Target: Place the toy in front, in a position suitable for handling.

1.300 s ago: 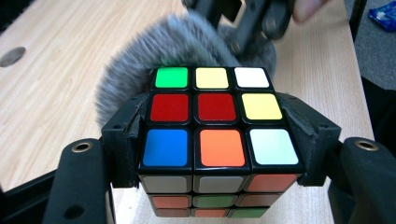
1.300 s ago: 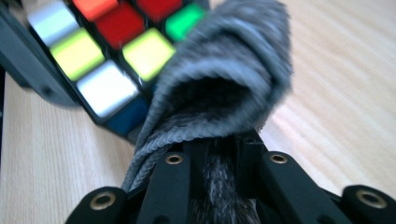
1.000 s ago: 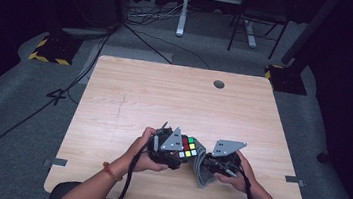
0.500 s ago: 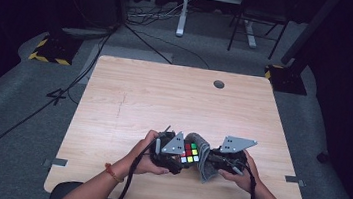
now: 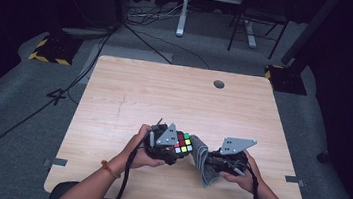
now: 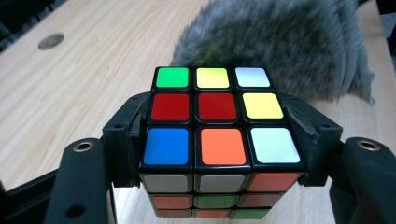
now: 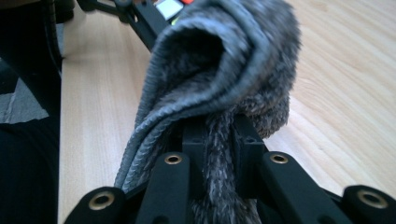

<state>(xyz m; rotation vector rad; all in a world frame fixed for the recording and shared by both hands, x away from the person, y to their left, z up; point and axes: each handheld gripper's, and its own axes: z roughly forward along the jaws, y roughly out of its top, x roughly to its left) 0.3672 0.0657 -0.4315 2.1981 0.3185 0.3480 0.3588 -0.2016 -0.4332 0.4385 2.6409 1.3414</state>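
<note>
My left tongs (image 6: 219, 140) clamp the puzzle cube (image 6: 218, 126) by two opposite sides above the counter (image 5: 164, 98). My right tongs (image 7: 219, 135) are closed on a folded grey cloth (image 7: 219, 65), just beside the cube.

- Here's the table (image 5: 179, 100): pale wood grain, rectangular with rounded corners, lit brighter than anything around it.
- Near the table's far edge sits a round grey cable port (image 5: 219, 84).
- Under and around the table, grey floor (image 5: 25, 127) that fades into darkness at both sides.
- Beyond the table's far left corner, a dark base edged with yellow-and-black hazard tape (image 5: 49, 51).
- Beyond the table's far right corner, a second dark base (image 5: 288, 74) with a slanted pole rising from it.
- Black cables (image 5: 147, 31) snake across the floor behind the table, one trailing past the table's left side.
- Farther back, a white desk frame (image 5: 184, 10) and dark chair legs (image 5: 245, 29) stand in shadow.
</note>
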